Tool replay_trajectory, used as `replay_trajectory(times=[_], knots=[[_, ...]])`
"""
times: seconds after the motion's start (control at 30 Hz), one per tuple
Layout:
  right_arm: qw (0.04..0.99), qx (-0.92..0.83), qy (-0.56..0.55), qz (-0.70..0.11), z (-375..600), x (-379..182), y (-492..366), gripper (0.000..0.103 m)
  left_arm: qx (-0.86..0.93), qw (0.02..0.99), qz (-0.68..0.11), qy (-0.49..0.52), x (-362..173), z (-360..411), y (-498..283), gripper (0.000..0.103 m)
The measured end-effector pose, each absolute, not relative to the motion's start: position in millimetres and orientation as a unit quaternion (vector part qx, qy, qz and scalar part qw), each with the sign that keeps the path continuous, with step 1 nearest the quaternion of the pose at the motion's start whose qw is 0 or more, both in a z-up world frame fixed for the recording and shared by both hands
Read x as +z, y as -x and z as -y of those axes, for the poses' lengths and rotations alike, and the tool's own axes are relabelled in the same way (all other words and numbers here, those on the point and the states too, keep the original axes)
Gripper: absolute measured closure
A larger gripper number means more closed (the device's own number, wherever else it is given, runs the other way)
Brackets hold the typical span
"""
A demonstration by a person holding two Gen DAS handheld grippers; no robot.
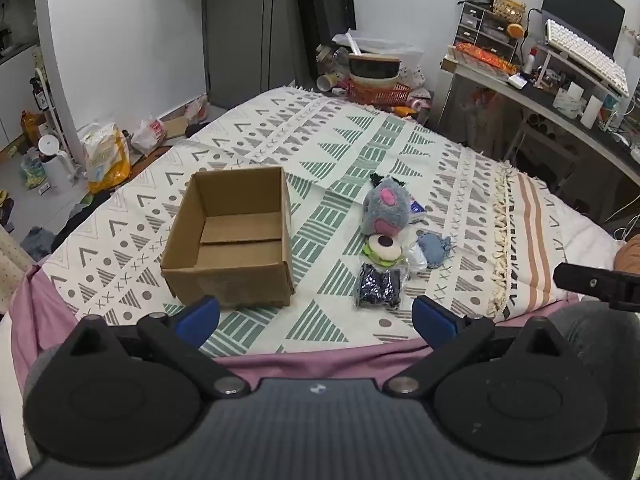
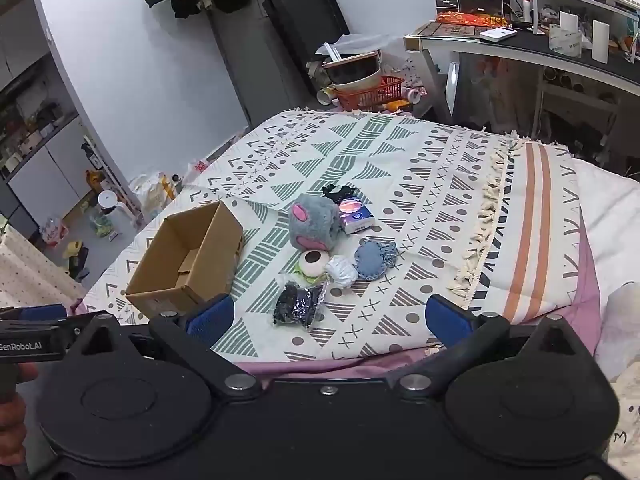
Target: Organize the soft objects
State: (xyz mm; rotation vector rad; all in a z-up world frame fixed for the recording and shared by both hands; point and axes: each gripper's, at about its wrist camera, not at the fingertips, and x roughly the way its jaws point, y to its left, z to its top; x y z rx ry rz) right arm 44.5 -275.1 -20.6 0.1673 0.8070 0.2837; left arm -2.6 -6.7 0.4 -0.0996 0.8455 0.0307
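An empty cardboard box [image 1: 230, 236] [image 2: 188, 260] sits on the patterned bedspread [image 1: 320, 140] [image 2: 420, 168]. Right of it lies a cluster of soft things: a grey plush with pink patches [image 1: 386, 210] [image 2: 314, 222], a burger-like plush [image 1: 382, 250] [image 2: 314, 266], a dark sparkly packet [image 1: 378, 286] [image 2: 298, 306], a white bundle [image 2: 342, 272], a blue knitted piece [image 1: 434, 248] [image 2: 374, 258] and a small tissue pack [image 2: 356, 216]. My left gripper [image 1: 316, 316] is open near the bed's front edge, holding nothing. My right gripper [image 2: 328, 316] is open too, just short of the dark packet.
A desk [image 1: 560, 96] [image 2: 520, 44] with a keyboard and drawers stands at the right. An orange basket with bowls [image 1: 376, 80] [image 2: 368, 88] sits beyond the bed's far end. Bags and a white kettle [image 1: 54, 162] crowd the floor at left. The other gripper's tip [image 1: 592, 282] shows at right.
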Motion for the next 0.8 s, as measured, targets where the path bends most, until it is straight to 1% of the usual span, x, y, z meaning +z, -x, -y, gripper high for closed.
replay_trajectory(times=[0.8], knots=[[0.911, 0.132, -0.065, -0.386, 272.7, -12.8, -36.7, 0.0, 0.02, 0.916, -0.396, 0.061, 8.7, 0.5, 6.5, 0.001]])
